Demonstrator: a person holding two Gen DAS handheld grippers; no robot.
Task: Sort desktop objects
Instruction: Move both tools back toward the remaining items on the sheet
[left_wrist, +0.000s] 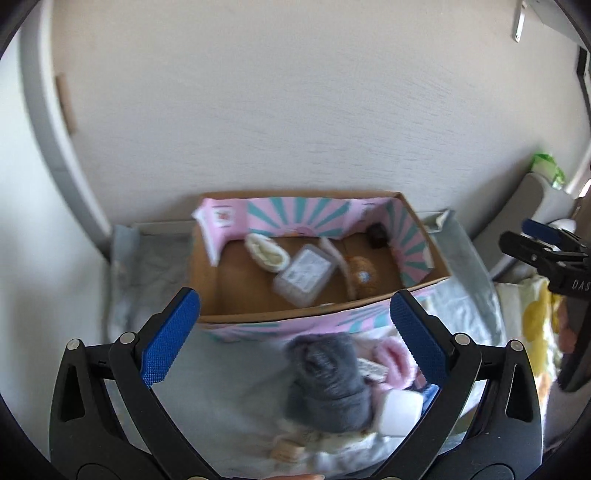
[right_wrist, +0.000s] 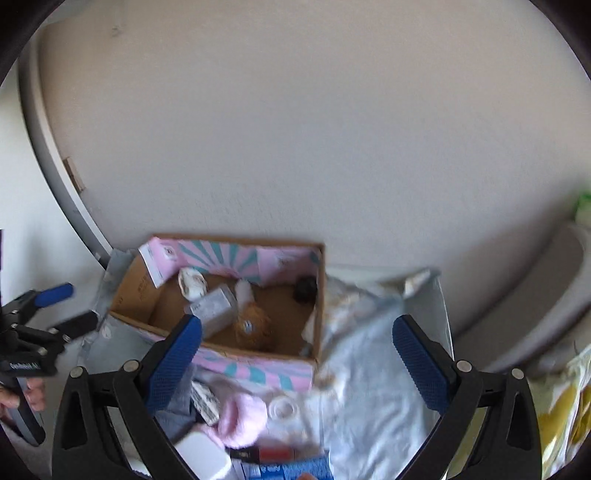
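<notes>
Partly sorted: the box (left_wrist: 236, 295) holds several items; the grey sock (left_wrist: 328, 384) and pink sock (right_wrist: 240, 417) remain outside. Left gripper (left_wrist: 295, 339) and right gripper (right_wrist: 295, 362) both gape, empty.

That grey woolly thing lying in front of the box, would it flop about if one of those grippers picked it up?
Probably, yes. The grey woolly thing looks like soft, bunched knit fabric, so it would likely sag and dangle from wherever it is pinched. It seems light for its bulk. Its fuzzy surface should grip well, and it is unlikely to roll or break.
</notes>
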